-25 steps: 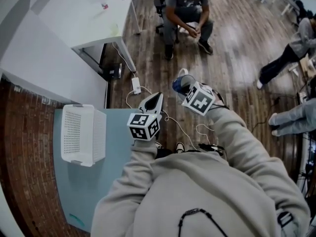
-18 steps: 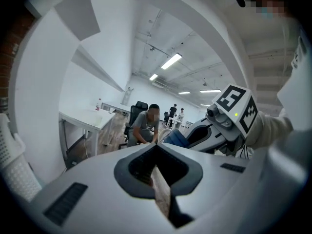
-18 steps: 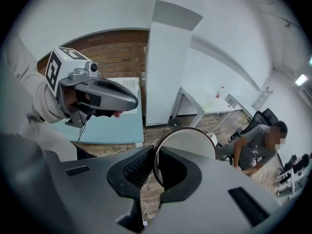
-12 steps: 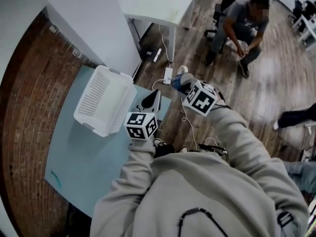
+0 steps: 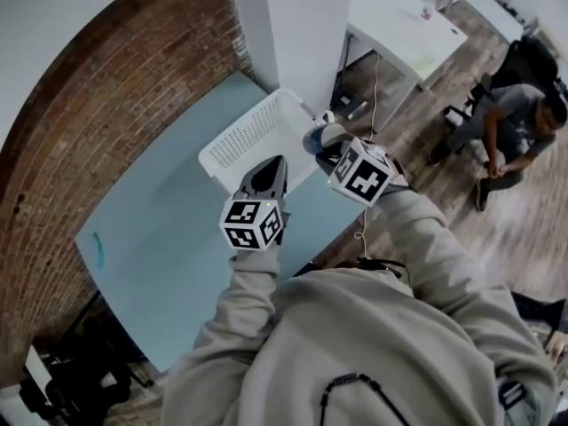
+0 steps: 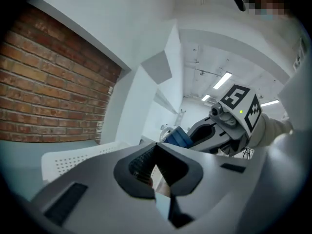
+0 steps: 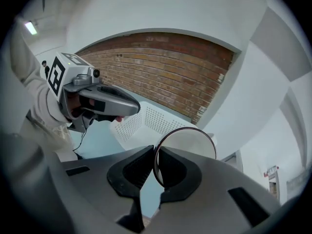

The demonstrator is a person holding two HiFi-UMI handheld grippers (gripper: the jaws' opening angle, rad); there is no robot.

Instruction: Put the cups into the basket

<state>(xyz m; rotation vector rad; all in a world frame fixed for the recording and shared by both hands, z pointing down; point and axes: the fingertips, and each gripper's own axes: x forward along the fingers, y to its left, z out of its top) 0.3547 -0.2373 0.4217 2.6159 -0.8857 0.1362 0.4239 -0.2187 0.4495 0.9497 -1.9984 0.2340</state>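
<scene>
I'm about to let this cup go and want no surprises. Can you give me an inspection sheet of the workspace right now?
Surface: light blue table, mostly bare.
Job's things: white perforated basket at the table's far corner, no cups seen inside; one cup held close to the basket's rim.
Clutter: a small teal mark near the table's left edge.
Grippers: right gripper shut on the cup's wall; left gripper shut, nothing between its jaws.
Cables: white cable running down beside the white desk.
Surroundings: brick wall, white pillar, seated person.
</scene>
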